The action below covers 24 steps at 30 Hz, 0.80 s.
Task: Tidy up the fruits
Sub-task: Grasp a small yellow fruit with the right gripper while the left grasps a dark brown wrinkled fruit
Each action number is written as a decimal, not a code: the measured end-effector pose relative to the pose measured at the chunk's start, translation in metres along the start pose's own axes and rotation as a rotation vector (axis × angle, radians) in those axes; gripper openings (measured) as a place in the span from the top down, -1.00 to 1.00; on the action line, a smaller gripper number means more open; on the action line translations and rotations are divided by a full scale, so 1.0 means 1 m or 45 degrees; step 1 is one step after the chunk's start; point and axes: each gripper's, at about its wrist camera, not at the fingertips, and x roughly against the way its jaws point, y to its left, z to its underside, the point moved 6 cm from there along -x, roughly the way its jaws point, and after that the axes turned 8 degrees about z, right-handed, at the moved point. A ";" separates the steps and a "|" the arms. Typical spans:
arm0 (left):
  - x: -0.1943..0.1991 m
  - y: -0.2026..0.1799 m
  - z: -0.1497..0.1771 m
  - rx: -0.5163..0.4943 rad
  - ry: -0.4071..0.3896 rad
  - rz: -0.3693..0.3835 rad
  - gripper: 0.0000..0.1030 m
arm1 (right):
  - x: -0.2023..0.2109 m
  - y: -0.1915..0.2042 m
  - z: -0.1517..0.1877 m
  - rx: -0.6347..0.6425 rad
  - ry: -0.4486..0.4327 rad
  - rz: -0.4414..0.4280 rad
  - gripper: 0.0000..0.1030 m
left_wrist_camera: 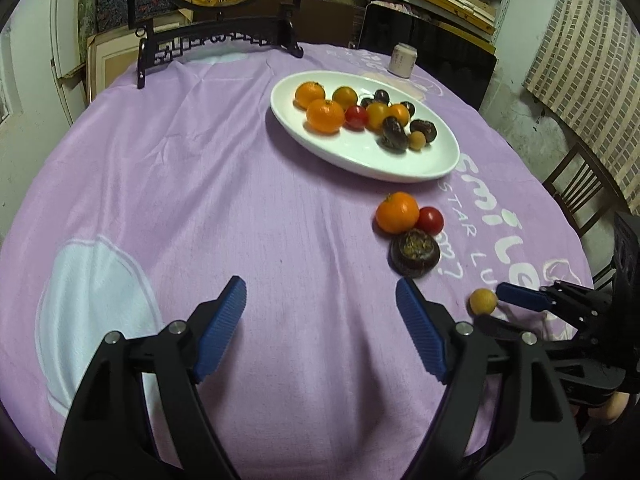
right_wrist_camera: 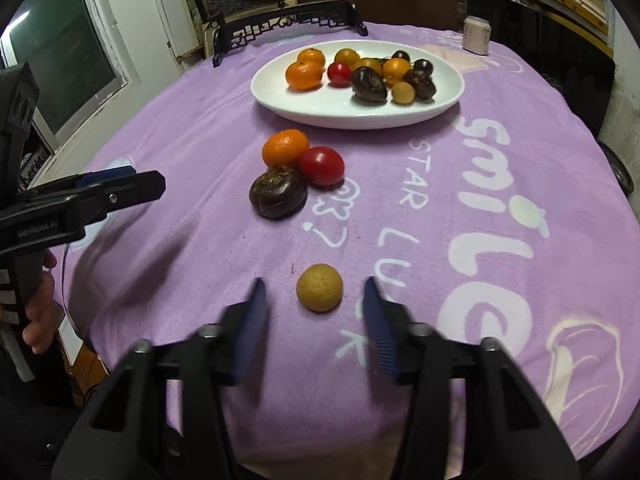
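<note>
A white oval plate (left_wrist_camera: pixel 420 168) (right_wrist_camera: pixel 280 100) at the far side of the table holds several fruits: oranges, tomatoes, dark water chestnuts, a tan longan. On the purple cloth before it lie an orange (left_wrist_camera: pixel 397 212) (right_wrist_camera: pixel 285 147), a red tomato (left_wrist_camera: pixel 431 219) (right_wrist_camera: pixel 322 165) and a dark chestnut (left_wrist_camera: pixel 415 252) (right_wrist_camera: pixel 278 192), touching. A tan longan (right_wrist_camera: pixel 319 287) (left_wrist_camera: pixel 483 301) lies alone nearer. My right gripper (right_wrist_camera: pixel 314 292) is open with the longan between its fingertips, not touching. My left gripper (left_wrist_camera: pixel 322 292) is open and empty over bare cloth.
A dark carved screen stand (left_wrist_camera: pixel 216 40) (right_wrist_camera: pixel 288 20) stands at the table's far edge. A small pale can (left_wrist_camera: pixel 402 60) (right_wrist_camera: pixel 476 35) stands behind the plate. A wooden chair (left_wrist_camera: pixel 580 188) is off the right edge. The left gripper shows at the left of the right wrist view (right_wrist_camera: pixel 120 188).
</note>
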 end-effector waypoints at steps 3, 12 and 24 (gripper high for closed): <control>-0.005 -0.006 0.001 -0.011 0.019 0.019 -0.54 | -0.006 0.003 0.000 0.017 -0.002 0.014 0.52; -0.044 -0.050 -0.004 -0.108 0.107 0.059 -0.54 | 0.013 -0.034 -0.001 -0.134 -0.048 0.016 0.52; -0.092 -0.071 -0.013 -0.177 0.148 -0.045 0.19 | 0.021 -0.053 0.003 -0.198 -0.067 -0.070 0.52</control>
